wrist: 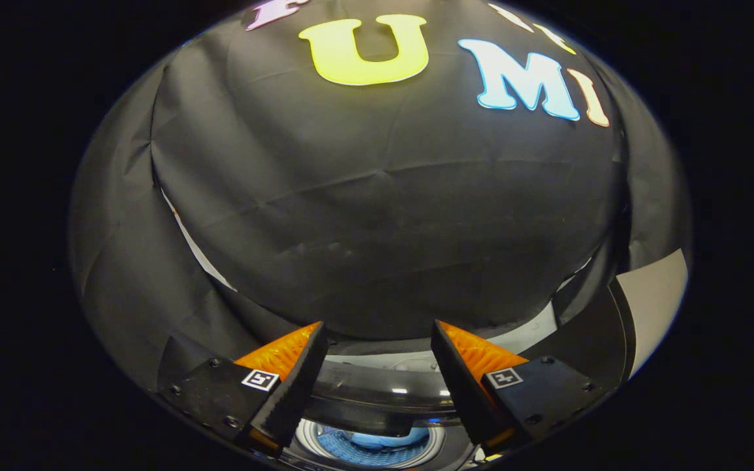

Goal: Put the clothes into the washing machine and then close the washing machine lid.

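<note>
Empty claw (377, 333) gapes wide above washing machine (377, 399) drum holding blue clothes (377, 441).

The gripper (377, 340) hangs with its fingers spread, nothing between them. Below them the washing machine (377, 392) drum holds blue clothes (374, 441).

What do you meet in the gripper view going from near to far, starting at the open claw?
Open claw, nothing held → washing machine drum with blue clothes inside, between the fingers → dark curved rim of the opening → white machine top → black cloth wall.
</note>
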The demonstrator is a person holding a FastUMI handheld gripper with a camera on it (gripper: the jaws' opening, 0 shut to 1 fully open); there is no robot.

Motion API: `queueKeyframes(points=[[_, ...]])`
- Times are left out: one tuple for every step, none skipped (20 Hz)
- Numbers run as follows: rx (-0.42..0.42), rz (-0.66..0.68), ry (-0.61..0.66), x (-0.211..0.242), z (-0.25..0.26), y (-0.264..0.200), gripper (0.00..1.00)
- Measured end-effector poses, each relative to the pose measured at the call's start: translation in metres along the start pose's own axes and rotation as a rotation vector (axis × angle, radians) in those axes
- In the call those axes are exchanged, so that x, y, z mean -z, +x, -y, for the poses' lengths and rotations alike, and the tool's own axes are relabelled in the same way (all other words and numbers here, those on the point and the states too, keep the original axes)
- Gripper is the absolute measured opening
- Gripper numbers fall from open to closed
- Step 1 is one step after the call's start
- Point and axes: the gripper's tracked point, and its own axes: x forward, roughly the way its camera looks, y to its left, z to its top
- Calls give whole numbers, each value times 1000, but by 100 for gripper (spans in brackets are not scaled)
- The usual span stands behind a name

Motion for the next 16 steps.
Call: queueKeyframes(points=[[1, 1, 0, 1, 0, -2, 99], [2, -1, -1, 3, 0, -2, 99], [1, -3, -6, 3, 0, -1, 99], [-1, -3, -7, 3, 0, -1, 99], [-3, -2, -10, 5, -1, -3, 99], [-5, 0, -11, 6, -1, -4, 99], [-6, 6, -13, 5, -2, -4, 99], [-6, 13, -15, 5, -2, -5, 99], [-5, 20, -16, 7, -2, -8, 99], [-4, 24, -17, 9, -3, -10, 99], [-5, 31, -19, 13, -5, -14, 99], [-5, 37, -20, 15, -7, -18, 99], [-4, 44, -22, 17, -8, -20, 99], [-3, 52, -23, 18, -9, -22, 99], [-1, 61, -24, 19, -9, -23, 99], [-1, 72, -28, 21, -10, -27, 99]])
